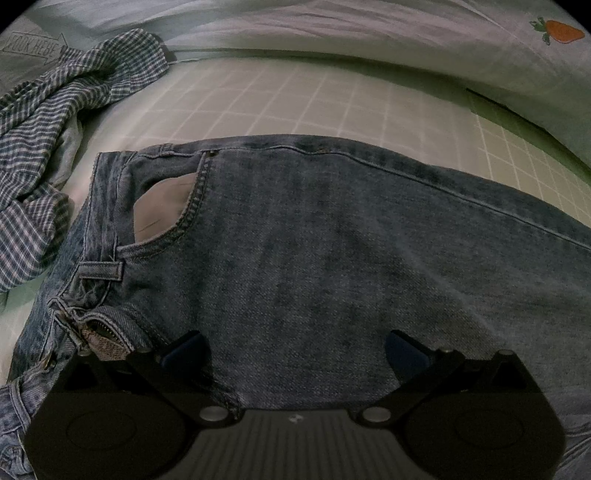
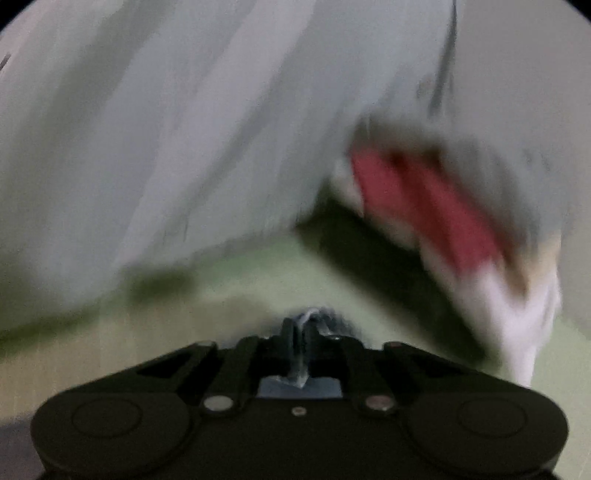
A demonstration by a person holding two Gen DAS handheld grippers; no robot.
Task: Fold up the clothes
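Blue denim jeans (image 1: pixel 314 240) lie flat on the bed in the left wrist view, waistband and pocket to the left, zipper at the lower left. My left gripper (image 1: pixel 295 350) is open, its fingers spread wide just over the denim near the crotch, holding nothing. In the blurred right wrist view, my right gripper (image 2: pixel 301 332) is shut on a thin strip of blue denim (image 2: pixel 314 319), a small fold showing between the fingertips. The rest of the jeans is hidden there.
A blue checked shirt (image 1: pixel 55 129) lies crumpled at the left. The bed sheet (image 1: pixel 295 99) has a pale grid pattern. A white pillow with a carrot print (image 1: pixel 561 31) lies behind. In the right wrist view, pale bedding (image 2: pixel 184 129) and a blurred red and white item (image 2: pixel 443 214).
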